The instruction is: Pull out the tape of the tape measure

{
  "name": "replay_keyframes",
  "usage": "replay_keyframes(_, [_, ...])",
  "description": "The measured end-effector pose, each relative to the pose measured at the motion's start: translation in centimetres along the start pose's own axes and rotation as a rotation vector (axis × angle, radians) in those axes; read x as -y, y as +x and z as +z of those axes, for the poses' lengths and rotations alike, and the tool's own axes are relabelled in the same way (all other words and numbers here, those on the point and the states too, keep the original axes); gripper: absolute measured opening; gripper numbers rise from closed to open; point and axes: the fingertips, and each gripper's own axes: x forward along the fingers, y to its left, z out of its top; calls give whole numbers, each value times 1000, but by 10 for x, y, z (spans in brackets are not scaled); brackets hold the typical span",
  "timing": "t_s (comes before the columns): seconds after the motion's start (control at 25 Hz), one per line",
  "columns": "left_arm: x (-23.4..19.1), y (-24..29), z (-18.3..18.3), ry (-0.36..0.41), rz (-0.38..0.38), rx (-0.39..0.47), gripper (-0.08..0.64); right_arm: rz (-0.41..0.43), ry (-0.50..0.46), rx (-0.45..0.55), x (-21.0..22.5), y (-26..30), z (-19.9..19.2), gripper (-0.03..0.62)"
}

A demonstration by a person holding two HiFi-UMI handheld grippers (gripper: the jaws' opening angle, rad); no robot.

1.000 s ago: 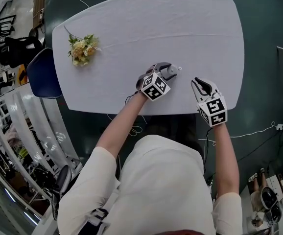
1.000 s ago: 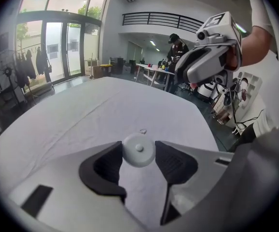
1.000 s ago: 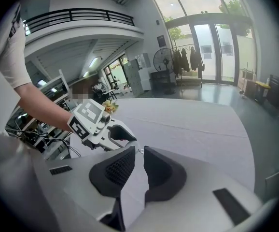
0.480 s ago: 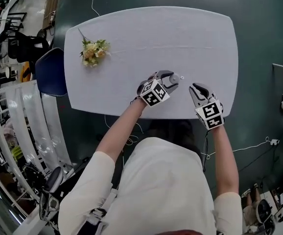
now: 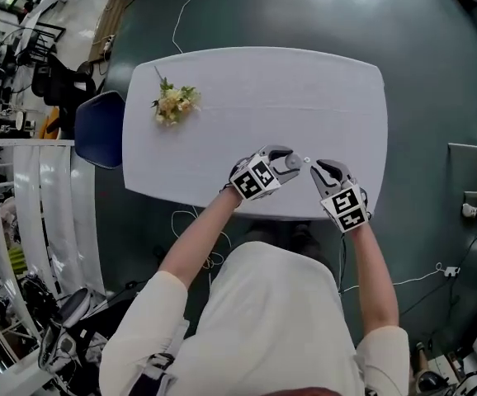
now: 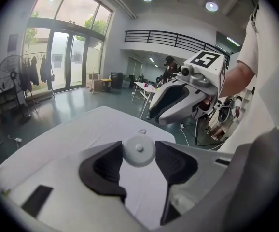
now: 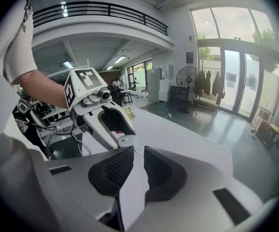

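Over the last second both my grippers have risen off the white cloth-covered surface [image 5: 255, 97] and drawn closer together, low in the middle of the head view. My left gripper [image 5: 285, 162] clamps the round pale-grey tape measure [image 6: 138, 151] by its sides, holding it in the air. My right gripper [image 7: 135, 151] is narrowly open and empty, its tips just short of the small pull ring [image 6: 142, 131]. No tape is drawn yet. I judge pinching that ring comes next.
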Motion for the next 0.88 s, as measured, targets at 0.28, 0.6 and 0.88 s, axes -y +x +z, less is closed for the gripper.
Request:
replay_keyframes(0.28, [31, -37, 34, 12, -30, 1, 218, 40, -149, -22, -18, -31, 25, 87])
replay_keyframes(0.6, [52, -65, 49, 18, -28, -7, 218, 77, -367, -54, -49, -45, 38, 88])
replay_keyframes(0.88, [64, -86, 59, 27, -5, 19, 218, 85, -455, -33, -66, -50, 51, 87])
